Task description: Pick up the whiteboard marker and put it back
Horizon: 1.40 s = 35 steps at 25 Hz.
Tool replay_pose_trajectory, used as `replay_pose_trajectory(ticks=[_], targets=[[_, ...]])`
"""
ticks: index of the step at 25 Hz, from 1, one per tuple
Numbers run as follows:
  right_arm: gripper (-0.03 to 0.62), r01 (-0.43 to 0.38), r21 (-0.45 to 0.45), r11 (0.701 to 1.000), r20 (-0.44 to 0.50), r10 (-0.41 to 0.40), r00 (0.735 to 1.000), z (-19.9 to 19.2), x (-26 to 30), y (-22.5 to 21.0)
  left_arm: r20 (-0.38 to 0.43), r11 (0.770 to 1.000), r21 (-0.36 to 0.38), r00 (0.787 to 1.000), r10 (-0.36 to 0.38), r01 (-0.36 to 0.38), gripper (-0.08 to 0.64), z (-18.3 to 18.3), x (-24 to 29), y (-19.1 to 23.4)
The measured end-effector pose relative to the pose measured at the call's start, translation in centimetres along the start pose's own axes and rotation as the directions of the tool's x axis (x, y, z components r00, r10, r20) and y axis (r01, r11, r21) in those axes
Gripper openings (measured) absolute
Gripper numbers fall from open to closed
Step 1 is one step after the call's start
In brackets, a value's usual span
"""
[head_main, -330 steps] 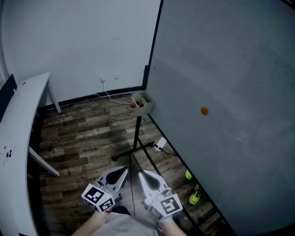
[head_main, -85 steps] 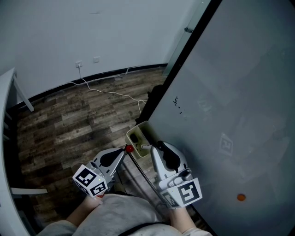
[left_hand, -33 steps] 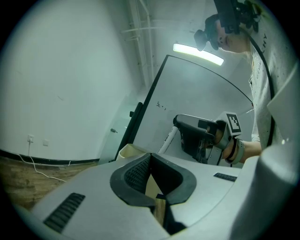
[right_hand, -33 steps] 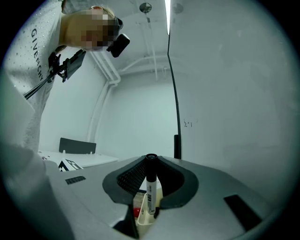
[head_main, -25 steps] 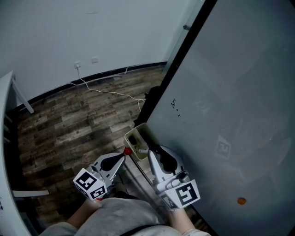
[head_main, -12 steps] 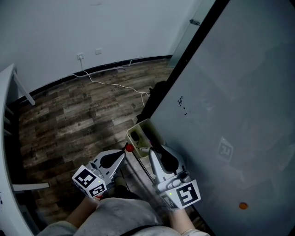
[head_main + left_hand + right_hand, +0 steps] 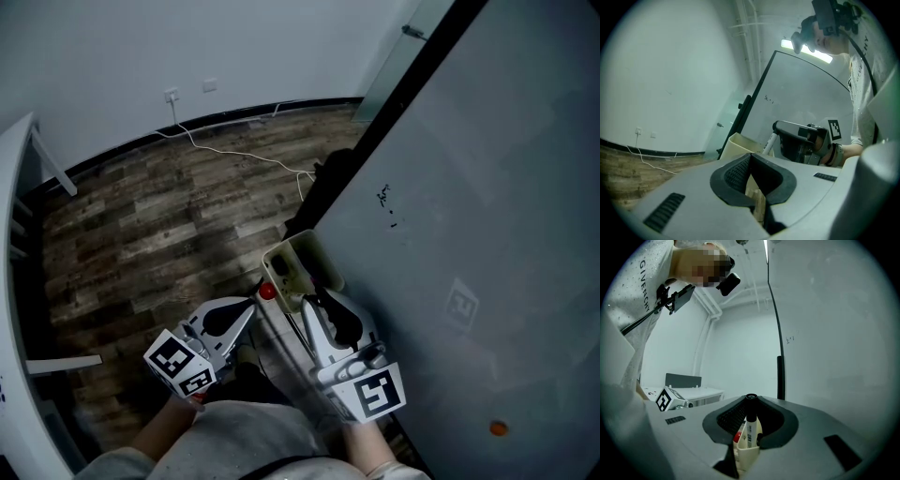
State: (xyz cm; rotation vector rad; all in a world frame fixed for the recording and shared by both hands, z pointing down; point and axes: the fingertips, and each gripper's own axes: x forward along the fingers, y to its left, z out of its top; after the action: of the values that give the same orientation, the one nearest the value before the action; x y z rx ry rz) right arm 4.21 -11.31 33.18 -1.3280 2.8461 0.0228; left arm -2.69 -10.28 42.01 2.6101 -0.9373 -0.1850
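Whiteboard marker (image 7: 748,426): upright, white barrel, black cap, pinched between the right gripper's (image 7: 751,401) jaws. Its lower end sits in a cream plastic holder (image 7: 744,456) beside the grey whiteboard's (image 7: 469,187) edge; how deep cannot be seen. A small red item (image 7: 267,292) left of the holder cannot be identified. Left gripper (image 7: 251,306): jaws pressed together, empty, near the holder. Dark wood-plank floor (image 7: 141,216); white desk (image 7: 14,234) cut off at left.
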Motion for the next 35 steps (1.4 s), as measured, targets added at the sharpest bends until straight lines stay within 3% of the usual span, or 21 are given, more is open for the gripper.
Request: replay_pose_trajectory(ticks=[16,35], targets=[[0.083,-0.046,-0.012,0.999,-0.041,0.046,0.998,-2.6,0.8,0.3,-0.029,0.999,-0.033,0.999,0.041,-0.042,0.014,-2.0,-0.3,0.6],[0.083,-0.051,-0.012,0.999,-0.022,0.051,0.998,-3.2,1.0,0.5,-0.045,0.994,-0.063,0.996,0.082,-0.084,0.015,-3.7,-1.4,1.4]])
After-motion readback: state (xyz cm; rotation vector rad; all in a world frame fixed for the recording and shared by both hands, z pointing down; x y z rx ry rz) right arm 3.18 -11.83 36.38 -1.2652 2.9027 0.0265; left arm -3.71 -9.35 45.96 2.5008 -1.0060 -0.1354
